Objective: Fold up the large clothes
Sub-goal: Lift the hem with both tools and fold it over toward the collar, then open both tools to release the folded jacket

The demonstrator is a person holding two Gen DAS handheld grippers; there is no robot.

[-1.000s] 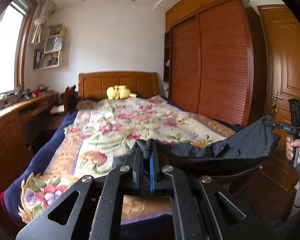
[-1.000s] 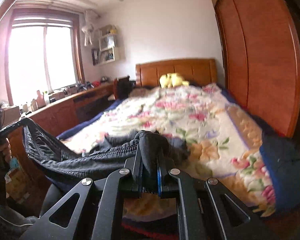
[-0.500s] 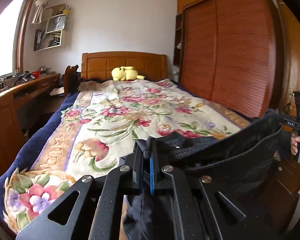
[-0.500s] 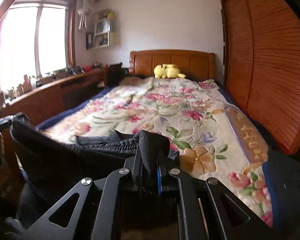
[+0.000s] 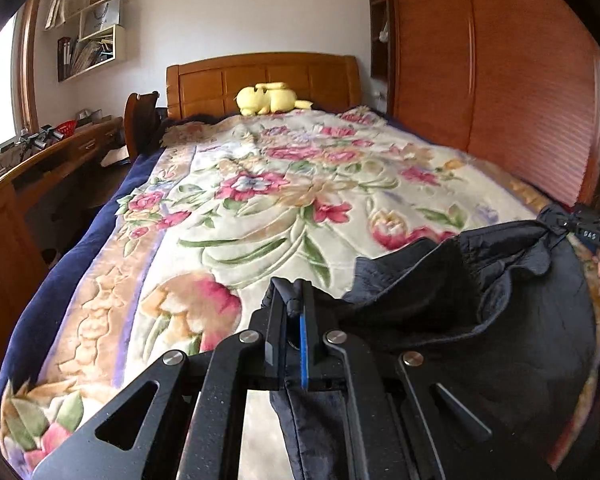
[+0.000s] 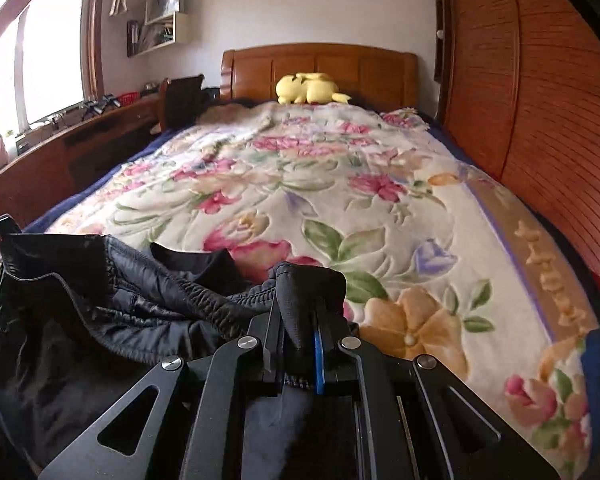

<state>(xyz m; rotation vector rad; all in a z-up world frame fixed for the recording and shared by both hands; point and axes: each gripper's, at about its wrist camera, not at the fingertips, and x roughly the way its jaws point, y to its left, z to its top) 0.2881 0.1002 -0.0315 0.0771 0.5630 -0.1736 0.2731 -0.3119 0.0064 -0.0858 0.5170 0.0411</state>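
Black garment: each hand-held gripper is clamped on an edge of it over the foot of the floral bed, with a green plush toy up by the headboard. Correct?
Not quite: the plush toy is yellow, not green, as the right wrist view shows. The rest holds: the left hand-held gripper and the right hand-held gripper are each clamped on an edge of the black garment over the foot of the floral bed, toy by the headboard.

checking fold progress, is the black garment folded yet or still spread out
Not folded: the black garment hangs stretched between the left gripper and right gripper, jaws shut on opposite ends, its middle sagging loosely over the floral blanket.
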